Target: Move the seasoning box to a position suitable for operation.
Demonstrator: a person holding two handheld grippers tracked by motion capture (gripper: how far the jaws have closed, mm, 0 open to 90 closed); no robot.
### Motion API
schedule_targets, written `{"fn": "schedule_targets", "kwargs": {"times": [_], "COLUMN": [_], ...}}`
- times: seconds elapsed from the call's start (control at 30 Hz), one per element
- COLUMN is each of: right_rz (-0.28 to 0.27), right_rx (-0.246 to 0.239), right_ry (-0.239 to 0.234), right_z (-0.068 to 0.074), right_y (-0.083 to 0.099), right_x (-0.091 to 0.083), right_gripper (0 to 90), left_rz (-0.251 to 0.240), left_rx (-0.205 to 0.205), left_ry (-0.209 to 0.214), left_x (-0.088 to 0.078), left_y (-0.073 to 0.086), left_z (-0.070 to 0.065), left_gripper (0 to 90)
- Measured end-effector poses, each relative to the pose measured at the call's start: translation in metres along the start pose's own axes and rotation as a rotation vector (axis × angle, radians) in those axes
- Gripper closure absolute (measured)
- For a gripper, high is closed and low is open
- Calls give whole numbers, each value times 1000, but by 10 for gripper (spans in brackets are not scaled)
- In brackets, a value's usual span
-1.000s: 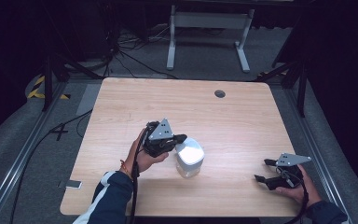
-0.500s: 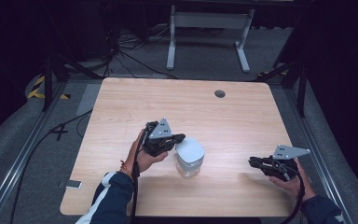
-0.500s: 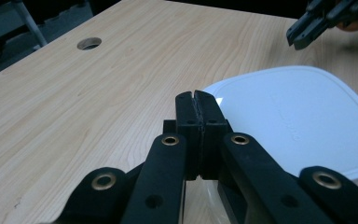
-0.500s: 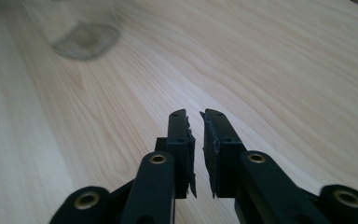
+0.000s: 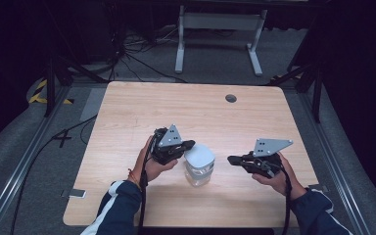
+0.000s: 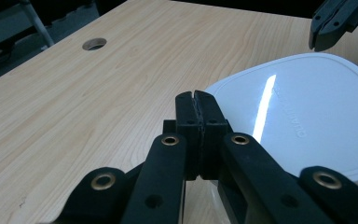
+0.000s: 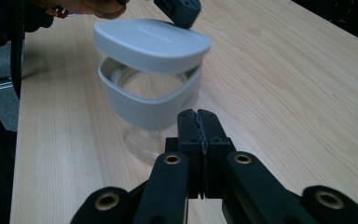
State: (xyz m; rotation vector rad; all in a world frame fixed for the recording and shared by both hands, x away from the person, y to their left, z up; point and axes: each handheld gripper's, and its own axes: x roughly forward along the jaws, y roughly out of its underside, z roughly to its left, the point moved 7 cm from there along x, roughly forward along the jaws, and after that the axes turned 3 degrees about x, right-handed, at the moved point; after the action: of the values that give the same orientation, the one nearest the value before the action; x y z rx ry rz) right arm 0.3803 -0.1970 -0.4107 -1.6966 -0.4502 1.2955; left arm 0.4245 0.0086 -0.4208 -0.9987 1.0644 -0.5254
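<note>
Counter [image 5: 127, 112]: wooden, carries the jar.
Jar [image 5: 199, 164]: centre, white lid [image 6: 307, 112] on.
Right tongs [image 5: 233, 160]: just closed empty, now nearer, at 3 o'clock of jar.
Left tongs [image 5: 190, 144]: closed, empty, unmoved at lid edge.
Meaning: lid work probably starts.

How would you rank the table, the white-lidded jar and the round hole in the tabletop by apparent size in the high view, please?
1. Table, by far the largest.
2. White-lidded jar.
3. Round hole, smallest, though it lies farther from the camera.
</note>
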Motion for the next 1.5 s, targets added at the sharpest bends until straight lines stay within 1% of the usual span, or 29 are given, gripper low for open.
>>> {"fn": "schedule_targets", "kwargs": {"times": [0.03,0.07,0.13,0.17,0.23,0.3,0.4,0.5,0.53,0.57,0.67,0.7,0.73,0.77,0.83,0.87,0.9,0.97,1.0,1.07,1.13,1.2,1.27,1.3,1.33,1.4,1.43,1.47,1.5], "right_rz": [10,10,27,30,29,32,34,60,67,72,79,77,71,69,58,45,40,29,1,-10,-27,-32,-36,-31,-33,-35,-35,-35,-35], "right_rx": [-4,-4,-13,-15,-22,-26,-37,-40,-44,-33,-37,-40,-39,-35,-37,-34,-38,-36,-46,-53,-56,-51,-48,-50,-53,-56,-56,-56,-60], "right_ry": [-13,-13,-24,-31,-48,-65,-63,-58,-54,-60,-63,-64,-64,-66,-57,-58,-51,-52,-36,-25,-27,-26,-31,-27,-31,-32,-32,-34,-36], "right_z": [4,4,8,11,15,21,24,25,24,23,24,25,26,27,26,27,26,27,26,26,26,26,24,24,24,22,22,21,20], "right_y": [-3,-3,-7,-9,-14,-18,-21,-18,-16,-15,-14,-14,-15,-16,-18,-20,-21,-23,-27,-29,-31,-32,-33,-34,-34,-35,-35,-35,-35], "right_x": [5,5,13,16,19,22,24,25,26,27,31,31,32,32,32,32,32,31,30,29,27,28,29,30,30,32,32,33,34], "right_gripper": [899,899,899,900,900,900,900,900,899,899,899,899,899,899,898,898,898,898,899,899,899,899,899,899,899,899,899,899,899], "left_rz": [-1,-1,-1,-3,0,2,5,9,10,7,19,28,30,35,30,35,33,34,40,37,39,40,47,49,60,81,81,88,104], "left_rx": [-9,-9,-7,-15,-10,-18,-7,0,-6,-14,-15,-7,-8,0,-12,-6,-14,-19,-18,-19,-21,-27,-49,-48,-51,-47,-47,-56,-63], "left_ry": [5,5,6,9,3,0,-7,-14,-14,-13,-13,-25,-17,-23,-23,-29,-20,-26,-29,-31,-28,-42,-62,-70,-76,-109,-109,-122,-147], "left_x": [0,0,0,0,1,1,1,1,2,2,3,3,4,4,5,6,7,7,8,8,8,6,2,-1,-7,-20,-20,-29,-38], "left_y": [0,0,0,0,0,0,0,0,1,1,3,5,5,6,7,7,8,8,9,9,9,11,13,14,18,26,26,33,43], "left_z": [-1,-1,-1,-1,-1,0,1,1,1,1,2,3,3,3,3,4,3,3,3,3,4,6,8,9,9,11,11,11,11], "left_gripper": [897,897,897,897,896,897,897,897,897,897,897,897,896,895,887,885,881,874,876,878,878,866,820,800,807,807,802,802,788]}}
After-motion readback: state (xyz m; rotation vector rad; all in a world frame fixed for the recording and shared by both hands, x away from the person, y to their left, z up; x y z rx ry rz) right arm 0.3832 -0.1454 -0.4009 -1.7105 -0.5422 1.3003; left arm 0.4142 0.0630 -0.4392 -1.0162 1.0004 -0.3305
